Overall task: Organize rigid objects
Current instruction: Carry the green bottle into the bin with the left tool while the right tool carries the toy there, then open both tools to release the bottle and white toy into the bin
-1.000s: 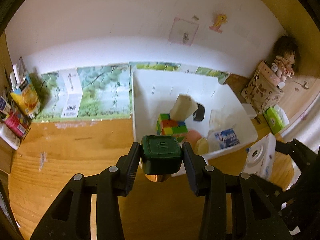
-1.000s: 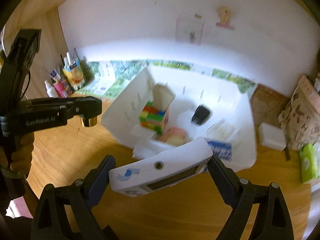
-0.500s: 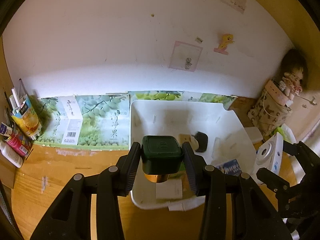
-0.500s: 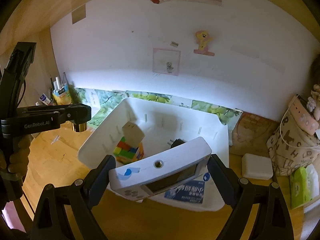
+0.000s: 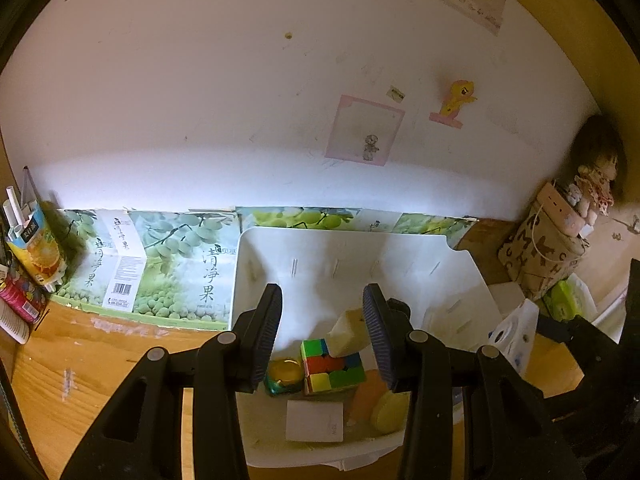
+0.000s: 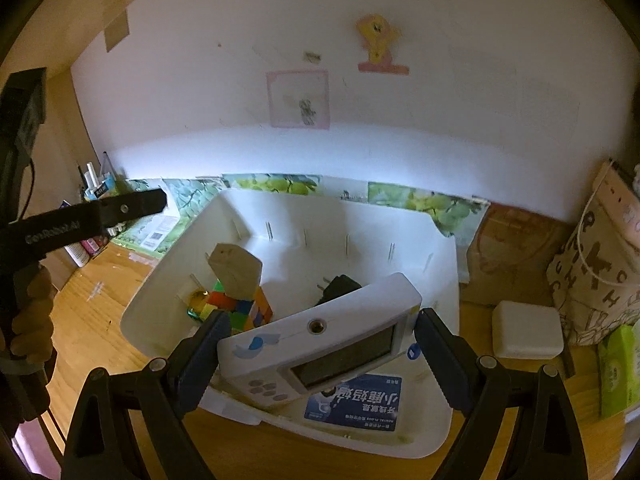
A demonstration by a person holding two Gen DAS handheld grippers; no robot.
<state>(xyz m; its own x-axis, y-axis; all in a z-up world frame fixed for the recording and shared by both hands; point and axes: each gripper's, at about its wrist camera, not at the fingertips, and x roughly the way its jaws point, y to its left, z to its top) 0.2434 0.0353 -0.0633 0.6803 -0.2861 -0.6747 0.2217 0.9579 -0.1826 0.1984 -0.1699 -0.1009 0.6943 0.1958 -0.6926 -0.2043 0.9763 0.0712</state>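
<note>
Your white device (image 6: 320, 340) hides most of the black adapter (image 6: 338, 286), and the green tissue pack (image 6: 618, 372) gets cut off at the frame edge.

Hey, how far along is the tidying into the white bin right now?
Done: the white bin already holds a colour cube, a gold-topped green jar, a wooden block and a black adapter. In hand: the left gripper is open above them; the right gripper holds a white device over the bin. Left: releasing it.

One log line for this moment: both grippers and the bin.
left gripper: open, above white bin | small jar: in bin beside puzzle cube | right gripper: shut on white device, over bin
</note>
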